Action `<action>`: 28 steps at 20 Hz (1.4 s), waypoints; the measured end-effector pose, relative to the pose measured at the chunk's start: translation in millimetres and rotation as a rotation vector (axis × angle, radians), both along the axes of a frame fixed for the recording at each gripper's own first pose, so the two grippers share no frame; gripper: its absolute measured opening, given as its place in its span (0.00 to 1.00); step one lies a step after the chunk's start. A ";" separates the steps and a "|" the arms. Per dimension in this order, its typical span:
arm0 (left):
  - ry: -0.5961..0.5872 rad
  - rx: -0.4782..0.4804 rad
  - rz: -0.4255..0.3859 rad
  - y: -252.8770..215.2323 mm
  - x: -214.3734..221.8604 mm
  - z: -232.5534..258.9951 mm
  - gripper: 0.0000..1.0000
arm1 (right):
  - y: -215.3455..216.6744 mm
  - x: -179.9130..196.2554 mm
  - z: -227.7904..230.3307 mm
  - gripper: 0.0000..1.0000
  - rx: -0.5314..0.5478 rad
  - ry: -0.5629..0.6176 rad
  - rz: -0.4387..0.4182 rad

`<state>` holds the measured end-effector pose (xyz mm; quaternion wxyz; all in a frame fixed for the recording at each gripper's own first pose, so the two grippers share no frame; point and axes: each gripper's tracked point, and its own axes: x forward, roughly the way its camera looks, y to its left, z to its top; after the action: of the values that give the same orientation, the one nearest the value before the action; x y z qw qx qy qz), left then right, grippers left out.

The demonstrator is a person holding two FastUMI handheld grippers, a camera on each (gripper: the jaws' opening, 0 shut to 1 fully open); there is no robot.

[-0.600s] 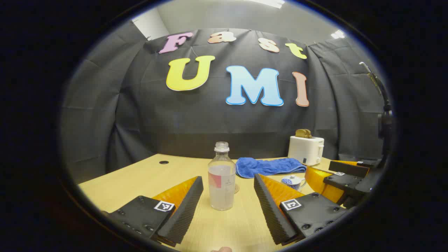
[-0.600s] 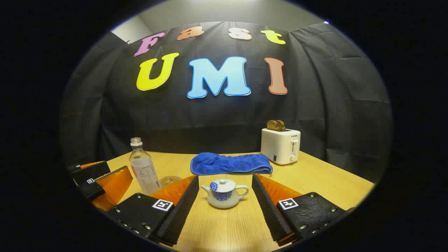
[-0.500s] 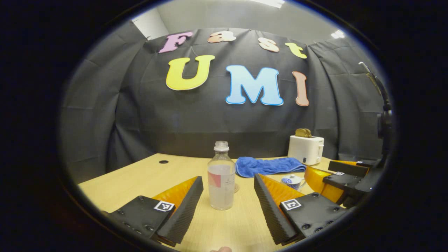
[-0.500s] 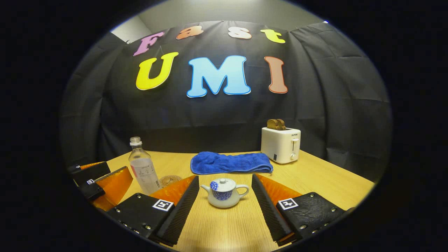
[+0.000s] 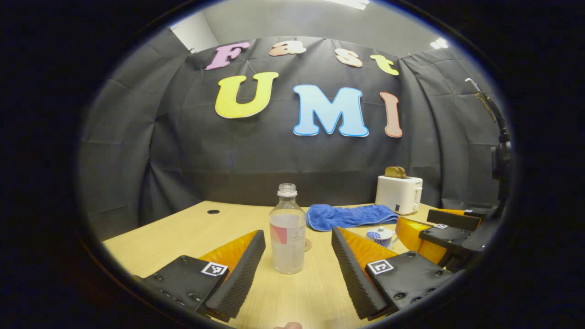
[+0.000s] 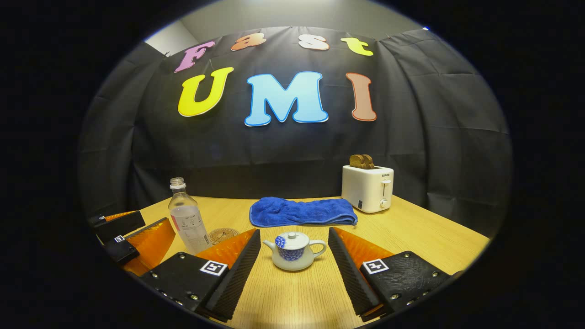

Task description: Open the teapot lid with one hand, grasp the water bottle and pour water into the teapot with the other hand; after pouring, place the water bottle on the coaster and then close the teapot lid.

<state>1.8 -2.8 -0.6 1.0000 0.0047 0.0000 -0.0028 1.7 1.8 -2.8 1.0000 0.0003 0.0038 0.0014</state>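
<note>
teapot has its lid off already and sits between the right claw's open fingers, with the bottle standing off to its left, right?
Not quite: the lid is on the teapot, as the right gripper view shows. The rest holds: the teapot sits between the right claw's open fingers, untouched, and the bottle stands upright to its left.

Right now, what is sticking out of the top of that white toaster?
Two brown slices of bread stand in the toaster, their tops poking out. Their lower parts are hidden inside its slots.
</note>
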 end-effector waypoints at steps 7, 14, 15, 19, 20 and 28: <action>-0.002 -0.003 0.000 -1.3 0.4 -1.0 1.00 | 0.8 0.2 1.1 0.92 -0.002 0.000 0.004; 0.014 -0.021 0.008 2.5 2.0 -6.6 1.00 | 0.0 2.5 -1.7 0.92 0.000 0.008 0.005; 0.014 -0.024 0.009 3.4 2.4 -6.1 1.00 | -0.3 4.1 -1.7 0.92 0.001 0.010 0.004; 0.015 -0.017 0.015 6.2 1.9 -7.3 1.00 | -3.5 16.1 -6.3 0.92 -0.003 0.025 0.006; 0.017 -0.016 0.015 6.2 2.2 -7.7 1.00 | -5.2 20.9 -6.6 0.92 -0.005 0.029 0.006; 0.034 -0.030 0.015 9.1 4.0 -14.2 1.00 | -3.6 70.1 -19.7 0.82 -0.028 0.087 0.040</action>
<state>5.8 6.3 -14.8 0.9998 -0.0102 0.0170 0.0046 71.8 -1.8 -22.5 0.9986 -0.0137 0.0473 0.0212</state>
